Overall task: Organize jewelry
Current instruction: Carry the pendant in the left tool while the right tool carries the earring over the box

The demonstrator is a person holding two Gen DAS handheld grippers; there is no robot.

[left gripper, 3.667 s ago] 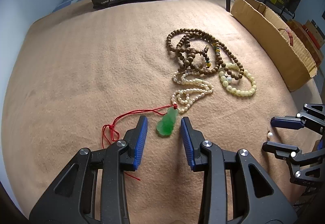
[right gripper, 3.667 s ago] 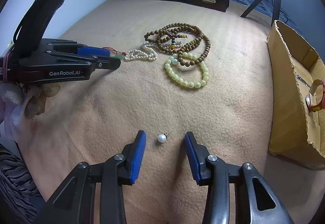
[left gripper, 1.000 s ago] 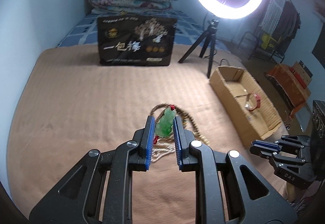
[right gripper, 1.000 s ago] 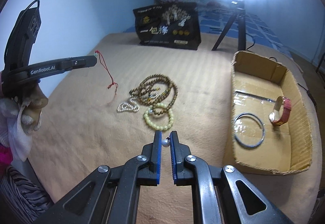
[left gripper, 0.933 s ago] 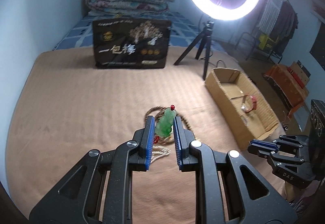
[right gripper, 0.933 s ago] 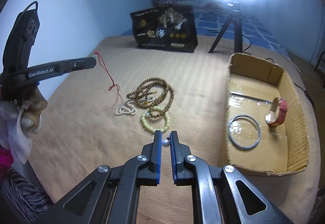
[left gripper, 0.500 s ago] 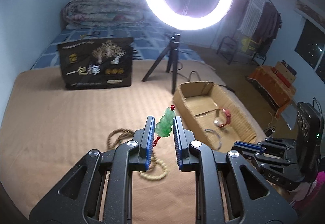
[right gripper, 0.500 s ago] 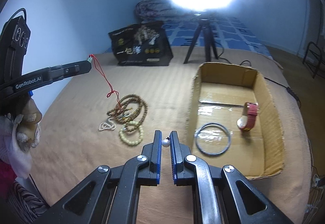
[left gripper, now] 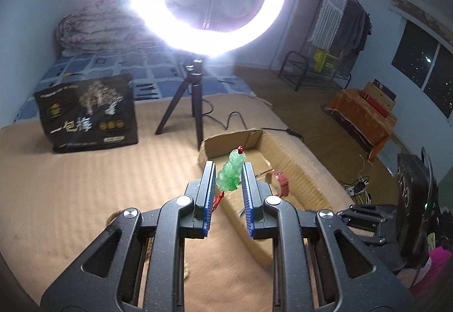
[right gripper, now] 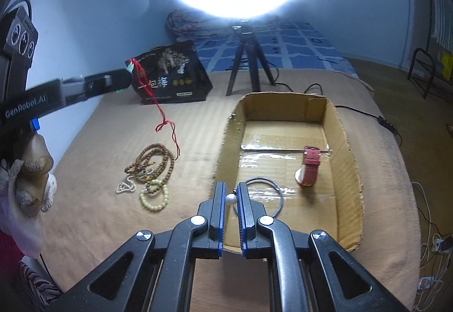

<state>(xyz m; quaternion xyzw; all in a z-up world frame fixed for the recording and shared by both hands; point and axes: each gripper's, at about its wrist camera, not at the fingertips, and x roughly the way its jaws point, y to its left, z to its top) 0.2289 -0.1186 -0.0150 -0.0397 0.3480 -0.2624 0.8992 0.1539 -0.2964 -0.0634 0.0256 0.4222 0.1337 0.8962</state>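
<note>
My left claw (left gripper: 228, 180) hides most of the metal bangle (right gripper: 264, 193) behind it; beads (left gripper: 113, 217) at its left barely peek out.

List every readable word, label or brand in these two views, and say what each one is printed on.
"一包梅": large pale characters on the black bag standing on the bed.
"GenRobot.AI": white lettering on the side of the left claw, seen from the right wrist view.
The small print along the bag's top and on its lower label is too small to read.
The bag's round gold emblems are blurred.
Nothing else carries readable text.
</note>
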